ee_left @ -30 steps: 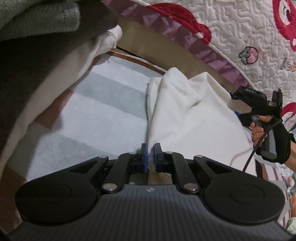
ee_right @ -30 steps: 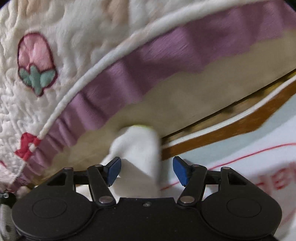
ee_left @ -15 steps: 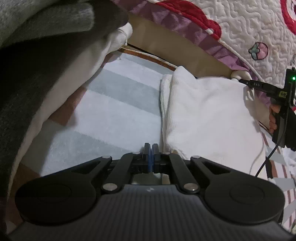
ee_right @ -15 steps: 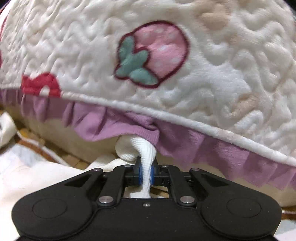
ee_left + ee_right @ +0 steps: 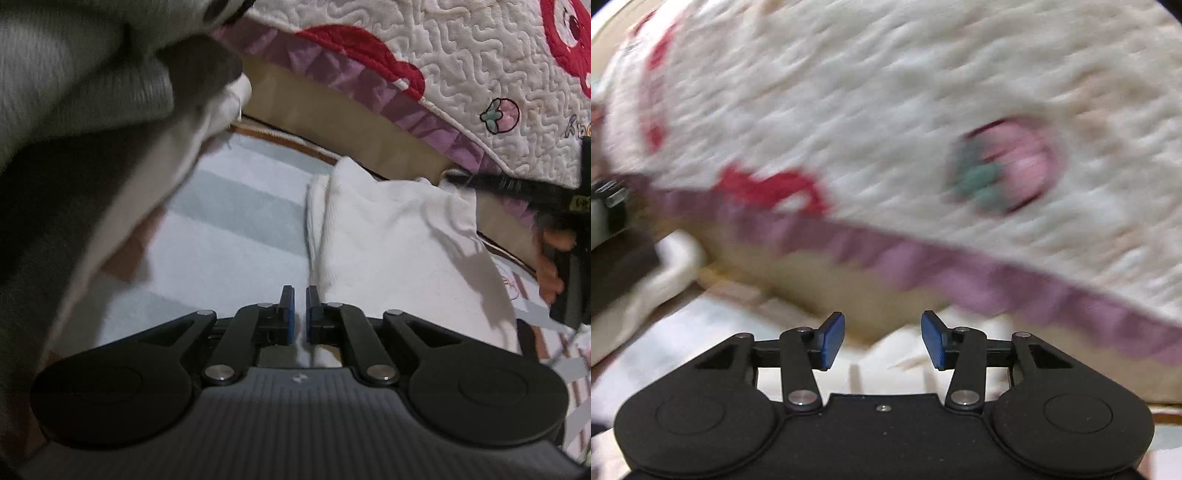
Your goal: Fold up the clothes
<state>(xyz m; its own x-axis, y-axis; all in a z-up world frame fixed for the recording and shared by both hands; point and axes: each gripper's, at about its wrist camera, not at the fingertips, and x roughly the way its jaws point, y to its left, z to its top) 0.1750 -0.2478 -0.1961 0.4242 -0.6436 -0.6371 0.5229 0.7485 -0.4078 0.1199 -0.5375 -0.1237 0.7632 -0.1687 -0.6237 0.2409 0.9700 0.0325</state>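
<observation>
Partly blurred: quilt (image 5: 886, 110), white garment (image 5: 905, 354) edge.

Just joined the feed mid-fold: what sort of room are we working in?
Probably a bedroom, on the floor beside a bed: a quilted strawberry bedspread with a purple ruffle hangs over the edge, and the white garment lies on a striped mat.

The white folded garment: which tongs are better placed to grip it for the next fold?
Probably left: the left tongs sit at the white folded garment's near edge, whereas the right tongs, open and empty, face the quilt.
</observation>
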